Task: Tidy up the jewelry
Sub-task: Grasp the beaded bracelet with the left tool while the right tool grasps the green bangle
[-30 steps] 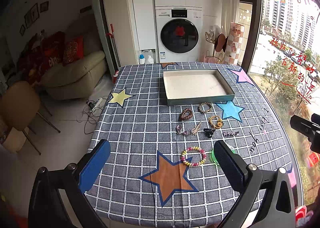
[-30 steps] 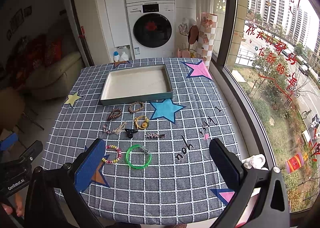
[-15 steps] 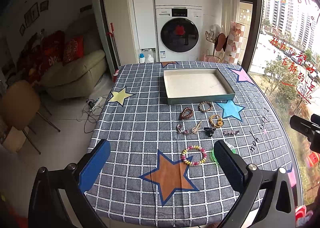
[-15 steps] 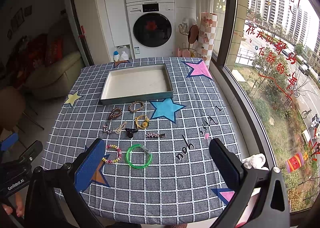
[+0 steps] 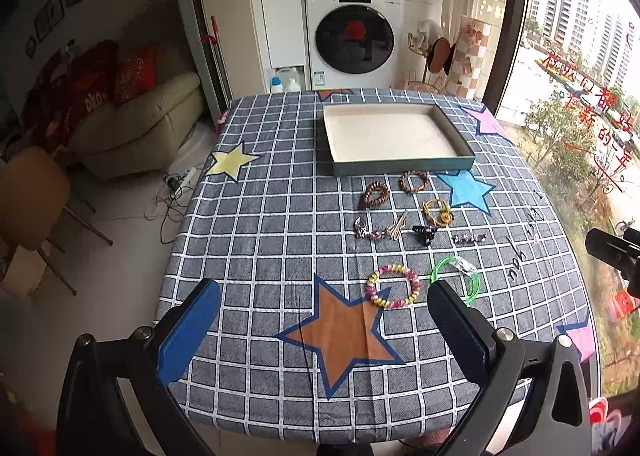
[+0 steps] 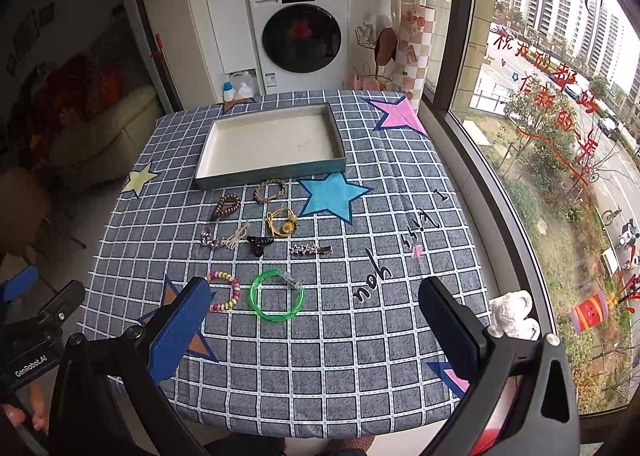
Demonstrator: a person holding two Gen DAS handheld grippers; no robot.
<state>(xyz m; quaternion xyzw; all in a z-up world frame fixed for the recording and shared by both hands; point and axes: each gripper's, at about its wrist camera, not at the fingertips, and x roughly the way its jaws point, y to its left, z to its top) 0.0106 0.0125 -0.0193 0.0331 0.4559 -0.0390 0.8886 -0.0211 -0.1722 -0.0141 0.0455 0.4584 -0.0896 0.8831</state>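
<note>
A shallow empty tray lies at the far side of the checked tablecloth. In front of it lie several pieces: a brown bead bracelet, a braided bracelet, a yellow cord piece, a black hair claw, a star hair clip, a pastel bead bracelet and a green bangle. My left gripper and right gripper hover open and empty above the near table edge.
A washer-dryer stack stands behind the table. A sofa and a chair are to the left, a window to the right. A plush toy sits by the sill.
Both grippers have stayed open and almost still; the views have shifted only slightly. The jewelry has not moved.
</note>
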